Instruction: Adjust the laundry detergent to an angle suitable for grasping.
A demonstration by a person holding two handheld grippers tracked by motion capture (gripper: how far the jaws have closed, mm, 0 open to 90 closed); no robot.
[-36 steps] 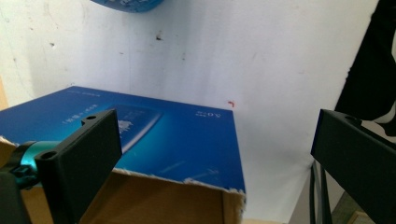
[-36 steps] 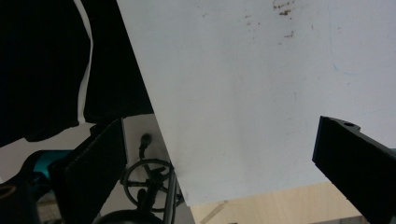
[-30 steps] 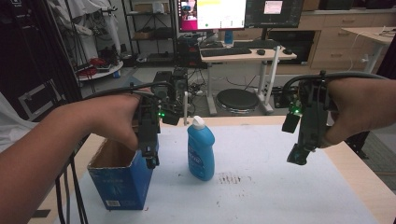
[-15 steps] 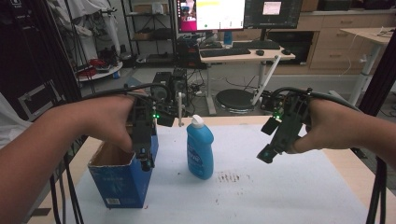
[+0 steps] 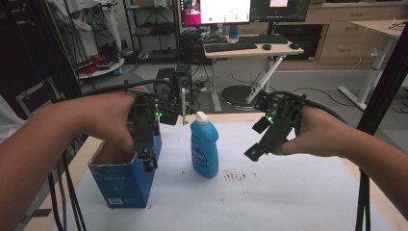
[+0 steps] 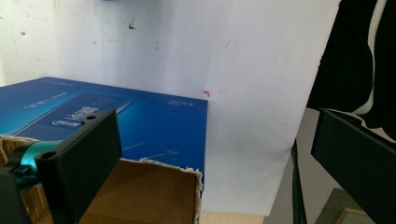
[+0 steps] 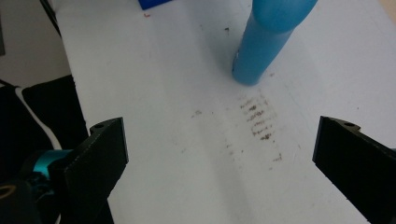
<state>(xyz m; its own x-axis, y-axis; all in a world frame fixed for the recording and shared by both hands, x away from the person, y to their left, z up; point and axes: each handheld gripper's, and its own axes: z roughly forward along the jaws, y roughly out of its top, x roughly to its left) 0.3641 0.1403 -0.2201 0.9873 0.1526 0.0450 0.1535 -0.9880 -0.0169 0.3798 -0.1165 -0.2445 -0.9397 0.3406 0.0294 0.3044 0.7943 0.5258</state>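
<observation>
A blue bottle [image 5: 204, 147] with a white cap stands upright in the middle of the white table [image 5: 279, 202]. To its left sits a blue cardboard box [image 5: 125, 180] with a torn, open top. My left gripper [image 5: 146, 161] points down over the box's right wall, its jaws open; in the left gripper view the box [image 6: 140, 126] lies below the left gripper [image 6: 215, 154], nothing between the jaws. My right gripper [image 5: 255, 153] hovers to the right of the bottle, open and empty. In the right gripper view the bottle [image 7: 271, 37] stands ahead of the right gripper [image 7: 219, 154].
A dark smudge [image 5: 235, 174] marks the table just right of the bottle. A black pole [image 5: 385, 96] rises at the right edge. Behind the table are a black device [image 5: 173, 86], a desk with monitors [image 5: 240, 43] and shelving.
My right gripper has moved left and lower, closing in on the bottle. The left gripper has stayed at the box's right wall. The bottle and box have not moved.
</observation>
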